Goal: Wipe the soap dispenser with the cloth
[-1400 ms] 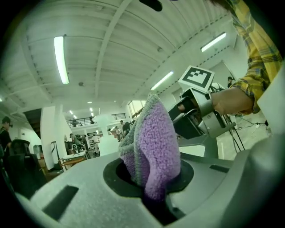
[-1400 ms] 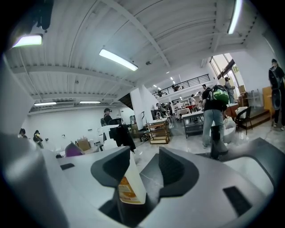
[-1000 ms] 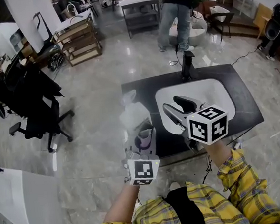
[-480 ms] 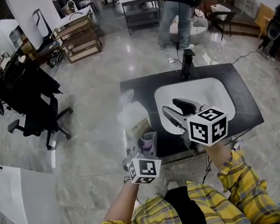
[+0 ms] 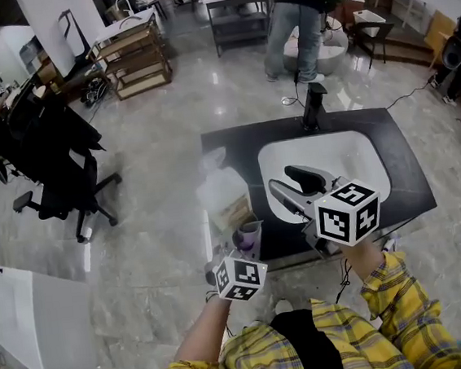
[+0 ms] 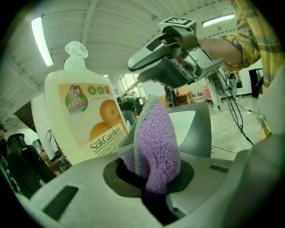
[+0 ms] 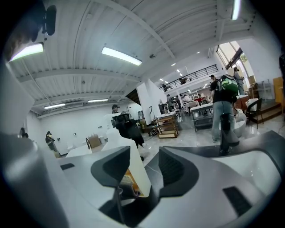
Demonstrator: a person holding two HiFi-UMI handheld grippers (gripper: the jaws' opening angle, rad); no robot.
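Observation:
The soap dispenser (image 5: 221, 190), a pale translucent pump bottle with an orange-fruit label (image 6: 84, 116), stands upright on the left part of the black table (image 5: 399, 154). My left gripper (image 5: 243, 245) sits just in front of the bottle, shut on a folded purple cloth (image 5: 247, 237). In the left gripper view the cloth (image 6: 153, 142) sticks up from between the jaws of the left gripper (image 6: 151, 187), close beside the bottle's label. My right gripper (image 5: 283, 179) hangs over the white sink, open with nothing in it. In the right gripper view the bottle (image 7: 133, 171) shows beyond the right gripper (image 7: 142, 171).
A white sink basin (image 5: 358, 150) is set in the table, with a black tap (image 5: 314, 105) at its far edge. A person (image 5: 295, 17) stands beyond the table. An office chair (image 5: 56, 165), wooden shelves (image 5: 131, 59) and floor cables (image 5: 417, 90) surround it.
My left gripper has sunk with the cloth, down alongside the bottle towards its lower part. The right gripper has stayed in place over the sink.

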